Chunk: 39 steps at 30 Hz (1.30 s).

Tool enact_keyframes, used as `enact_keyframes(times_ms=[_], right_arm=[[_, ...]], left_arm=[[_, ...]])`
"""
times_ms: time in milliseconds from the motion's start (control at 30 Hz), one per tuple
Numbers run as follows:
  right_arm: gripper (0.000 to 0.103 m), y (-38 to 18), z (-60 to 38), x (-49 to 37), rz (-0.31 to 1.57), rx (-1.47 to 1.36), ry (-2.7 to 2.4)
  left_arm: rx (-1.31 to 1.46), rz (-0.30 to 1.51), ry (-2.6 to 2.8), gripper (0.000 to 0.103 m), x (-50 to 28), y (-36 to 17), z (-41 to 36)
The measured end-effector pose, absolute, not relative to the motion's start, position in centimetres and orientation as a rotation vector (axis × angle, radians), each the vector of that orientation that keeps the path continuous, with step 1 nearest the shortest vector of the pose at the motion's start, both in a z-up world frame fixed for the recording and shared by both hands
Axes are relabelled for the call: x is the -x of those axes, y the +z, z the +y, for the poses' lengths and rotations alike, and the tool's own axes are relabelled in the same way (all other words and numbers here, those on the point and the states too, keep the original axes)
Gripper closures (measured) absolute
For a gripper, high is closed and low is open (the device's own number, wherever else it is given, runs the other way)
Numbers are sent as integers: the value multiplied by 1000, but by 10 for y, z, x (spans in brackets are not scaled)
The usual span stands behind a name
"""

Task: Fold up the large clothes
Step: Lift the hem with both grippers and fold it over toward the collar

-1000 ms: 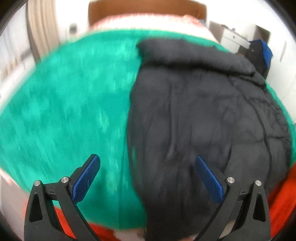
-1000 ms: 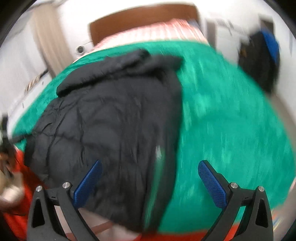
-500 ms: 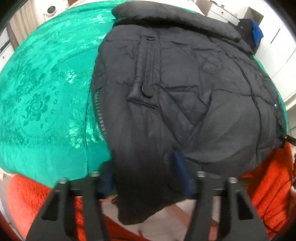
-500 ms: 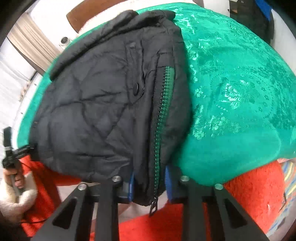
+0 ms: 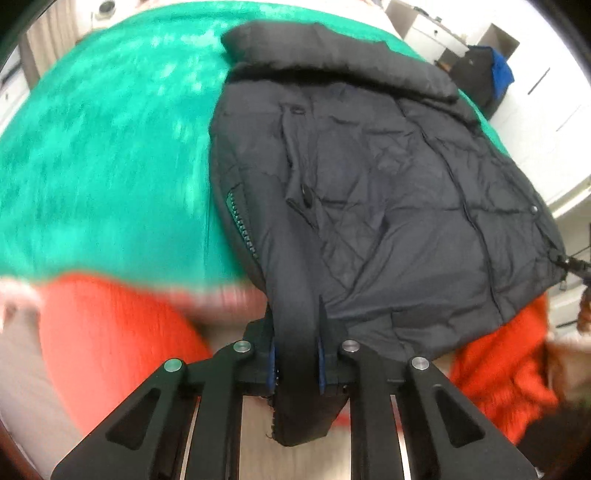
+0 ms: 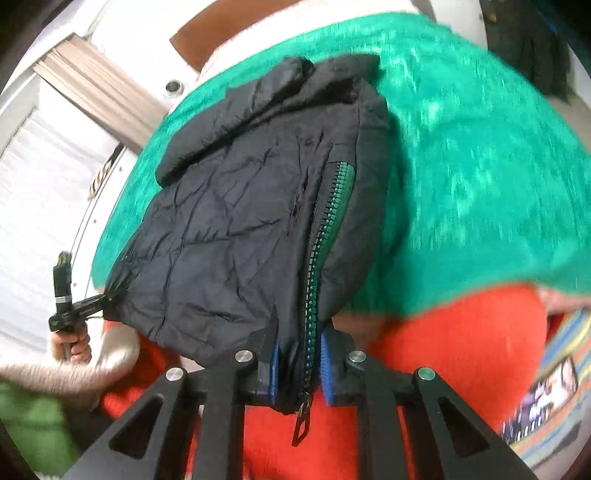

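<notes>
Nearest us, our left tongs and right tongs each pinch tight on the hem of a dark jacket, one at each corner; beyond, it lies across a green bedspread

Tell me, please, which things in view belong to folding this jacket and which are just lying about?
Part of the job:
black quilted jacket
left gripper, shut on the hem
right gripper, shut on the zipper edge
green bedspread

Just lying about:
orange blanket
dark bag with blue
wooden headboard
</notes>
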State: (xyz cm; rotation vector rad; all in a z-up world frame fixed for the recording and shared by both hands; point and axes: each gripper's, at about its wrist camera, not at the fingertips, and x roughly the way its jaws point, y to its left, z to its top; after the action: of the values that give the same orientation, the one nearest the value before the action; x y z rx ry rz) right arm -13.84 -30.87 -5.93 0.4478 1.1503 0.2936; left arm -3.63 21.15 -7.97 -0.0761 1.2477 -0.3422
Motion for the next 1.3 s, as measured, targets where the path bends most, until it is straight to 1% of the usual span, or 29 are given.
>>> enact_keyframes(times_ms=[67,133,200,267,333,433,567,600,633,667,733,767,800,833,933,967,1000,1067,1167,1233,1300], right_arm=[[86,-59,-315,156,1180,-505,313],[86,-55,-328,168,1173,-589,334],[86,-44,-343,167,1117,-685,363],[86,-26,-346,150,1033,-741,409],[86,-3,-357,124,940,-756,457],[86,30,-372,63,814,-708,492],[86,43,-381,-29,723,-716,469],[86,41,-376,-50,709,-725,454],[86,37,-377,-74,689,-734,436],[82,31,-377,-94,668,-746,416],[68,7,-373,-134,684,-761,355],[44,-3,-360,-150,708,-777,320],[15,-15,-361,-158,728,-800,267],[8,-25,-365,-158,723,-818,205],[8,-32,-363,-147,714,-790,188],[8,-27,-356,-142,715,-726,189],[8,-20,-344,-143,706,-647,191],[8,-6,-310,-143,681,-480,234],[7,7,-247,-156,658,-297,365],[7,3,-208,-166,648,-158,399],[8,-16,-185,-183,641,-15,335]], left_arm=[[120,1283,-350,89,61,-78,223],[183,1283,-357,89,76,-64,236],[248,1247,-376,90,75,-43,246],[293,1170,-402,90,59,-14,254],[319,1079,-436,90,34,16,262],[369,962,-475,89,-34,53,271],[364,882,-444,88,-124,71,260],[355,863,-412,83,-153,70,253],[354,860,-384,76,-177,64,242],[349,875,-354,69,-203,55,226],[370,964,-289,34,-253,30,220],[374,987,-248,27,-262,19,219],[377,1007,-162,21,-274,9,222],[388,1015,-137,21,-278,6,223],[446,1024,-171,18,-280,1,221],[442,1011,-181,16,-284,-1,213],[417,978,-196,11,-279,3,208],[334,924,-228,10,-277,9,185],[140,869,-293,10,-279,9,128],[19,812,-283,10,-282,4,96],[-77,775,-241,8,-293,-8,78]])
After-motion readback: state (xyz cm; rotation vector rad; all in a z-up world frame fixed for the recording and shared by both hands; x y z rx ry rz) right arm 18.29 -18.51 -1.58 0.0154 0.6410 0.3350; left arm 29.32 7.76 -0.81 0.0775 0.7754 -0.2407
